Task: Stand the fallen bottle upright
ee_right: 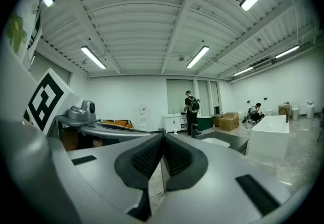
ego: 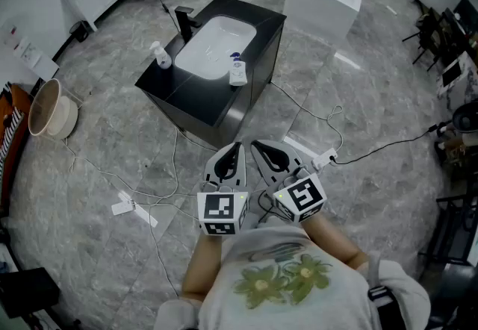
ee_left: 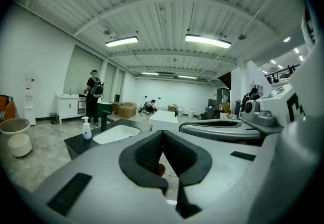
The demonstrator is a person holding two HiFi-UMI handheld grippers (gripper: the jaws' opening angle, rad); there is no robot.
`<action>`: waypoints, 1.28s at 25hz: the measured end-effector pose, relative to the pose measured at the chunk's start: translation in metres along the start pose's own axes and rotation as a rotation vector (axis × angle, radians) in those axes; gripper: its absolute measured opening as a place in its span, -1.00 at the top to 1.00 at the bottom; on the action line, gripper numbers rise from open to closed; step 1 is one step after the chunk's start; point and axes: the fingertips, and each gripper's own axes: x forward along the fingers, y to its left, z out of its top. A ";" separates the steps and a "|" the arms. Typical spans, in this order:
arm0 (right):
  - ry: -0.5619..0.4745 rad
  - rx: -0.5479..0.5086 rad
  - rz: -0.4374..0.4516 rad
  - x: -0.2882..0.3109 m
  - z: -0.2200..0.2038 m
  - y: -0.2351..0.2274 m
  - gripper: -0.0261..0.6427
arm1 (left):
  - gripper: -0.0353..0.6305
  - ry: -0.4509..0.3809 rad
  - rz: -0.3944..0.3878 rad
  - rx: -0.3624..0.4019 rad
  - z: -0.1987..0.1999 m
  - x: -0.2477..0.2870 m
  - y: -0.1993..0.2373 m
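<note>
White bottle (ego: pixel 237 72) — blue-capped — lies flat beside the basin (ego: pixel 213 45).

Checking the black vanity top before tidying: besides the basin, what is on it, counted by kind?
Upright pump bottle: 1
Fallen bottle: 1
Faucet: 1
Total: 3

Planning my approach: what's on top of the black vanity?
A white basin, a black faucet, an upright pump bottle at the left, and the fallen bottle lying by the basin's right rim. In the left gripper view, the left claw hides that bottle.
</note>
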 end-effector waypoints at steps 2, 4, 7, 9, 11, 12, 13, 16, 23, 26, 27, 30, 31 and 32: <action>-0.009 0.006 0.003 0.008 -0.004 0.001 0.80 | 0.85 0.001 -0.001 0.009 -0.004 0.003 0.009; -0.016 0.015 0.007 0.013 -0.008 0.003 0.80 | 0.85 0.003 -0.007 0.012 -0.008 0.004 0.015; -0.020 0.022 -0.009 0.015 -0.014 0.003 0.80 | 0.85 0.010 -0.022 0.015 -0.012 0.006 0.019; -0.012 0.036 -0.018 0.017 -0.018 -0.002 0.79 | 0.85 0.021 -0.030 0.013 -0.016 0.011 0.021; -0.003 0.056 -0.018 0.017 -0.023 -0.006 0.79 | 0.85 0.033 -0.044 0.004 -0.021 0.016 0.021; -0.003 0.062 -0.018 0.019 -0.024 -0.009 0.79 | 0.85 0.039 -0.049 -0.001 -0.022 0.019 0.023; -0.003 0.065 -0.019 0.022 -0.025 -0.013 0.79 | 0.85 0.045 -0.049 -0.004 -0.024 0.024 0.027; 0.008 0.079 -0.020 0.041 -0.029 -0.033 0.79 | 0.85 0.065 -0.040 -0.008 -0.028 0.046 0.041; 0.039 0.106 0.020 0.110 -0.036 -0.102 0.79 | 0.85 0.101 -0.005 -0.031 -0.018 0.131 0.085; 0.050 0.123 0.033 0.146 -0.031 -0.145 0.79 | 0.85 0.108 0.006 -0.023 -0.002 0.179 0.105; 0.054 0.129 0.036 0.159 -0.029 -0.161 0.79 | 0.85 0.108 0.011 -0.019 0.003 0.197 0.113; 0.070 0.140 0.050 0.194 -0.026 -0.203 0.79 | 0.85 0.111 0.033 -0.017 0.018 0.245 0.135; 0.078 0.140 0.058 0.205 -0.024 -0.215 0.79 | 0.85 0.112 0.039 -0.017 0.022 0.259 0.140; 0.084 0.138 0.068 0.215 -0.022 -0.225 0.79 | 0.85 0.113 0.044 -0.017 0.027 0.273 0.146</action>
